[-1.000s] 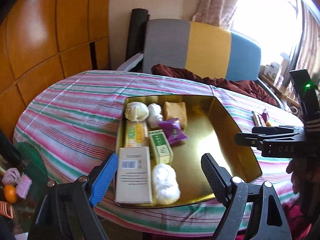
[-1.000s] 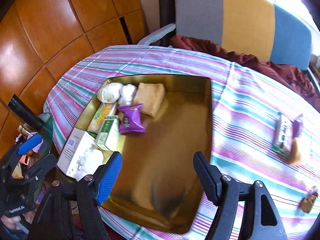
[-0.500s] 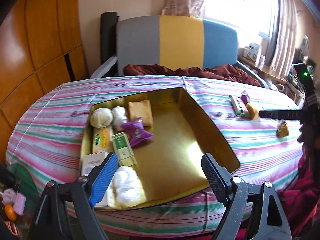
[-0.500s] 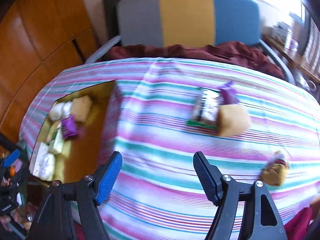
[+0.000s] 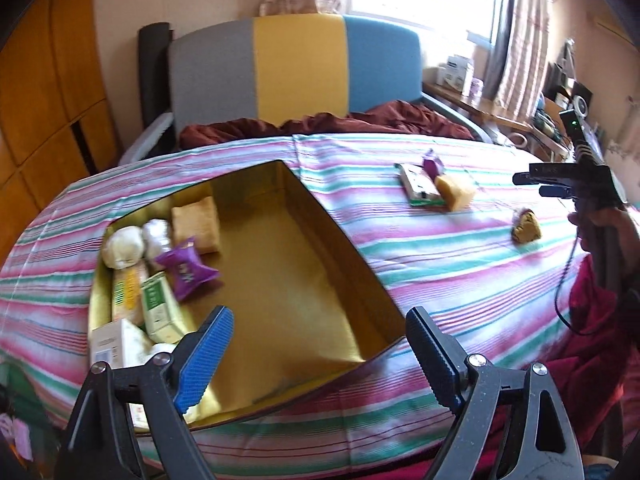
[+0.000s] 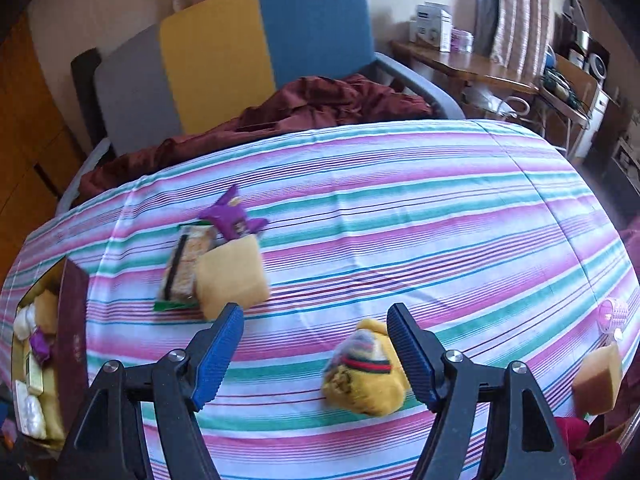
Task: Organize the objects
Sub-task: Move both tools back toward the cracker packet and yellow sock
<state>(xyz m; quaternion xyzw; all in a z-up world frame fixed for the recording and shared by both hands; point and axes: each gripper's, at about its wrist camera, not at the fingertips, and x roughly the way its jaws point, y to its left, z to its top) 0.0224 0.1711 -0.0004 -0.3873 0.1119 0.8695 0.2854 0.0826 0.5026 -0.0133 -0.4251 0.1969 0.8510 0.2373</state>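
A gold tin box (image 5: 304,280) lies on the striped tablecloth, with several wrapped snacks along its left side, among them a purple packet (image 5: 188,270). My left gripper (image 5: 320,356) is open and empty above the box's near edge. My right gripper (image 6: 316,354) is open and empty over the cloth, with a yellow wrapped snack (image 6: 366,370) just below its right finger. A tan sponge-like cake (image 6: 232,276), a green-edged cracker packet (image 6: 186,264) and a purple packet (image 6: 232,218) lie together ahead of it. The right gripper (image 5: 576,184) also shows at the right edge of the left wrist view.
A grey, yellow and blue chair (image 6: 240,60) with a maroon cloth (image 6: 304,108) stands behind the table. Another tan cake (image 6: 598,378) and a pink cup (image 6: 612,314) sit at the table's right edge. A wooden side table (image 6: 472,68) stands at the back right.
Both grippers have swung to the right. The right wrist view has left the gold box and now faces the loose snacks on the cloth. Both stay open.
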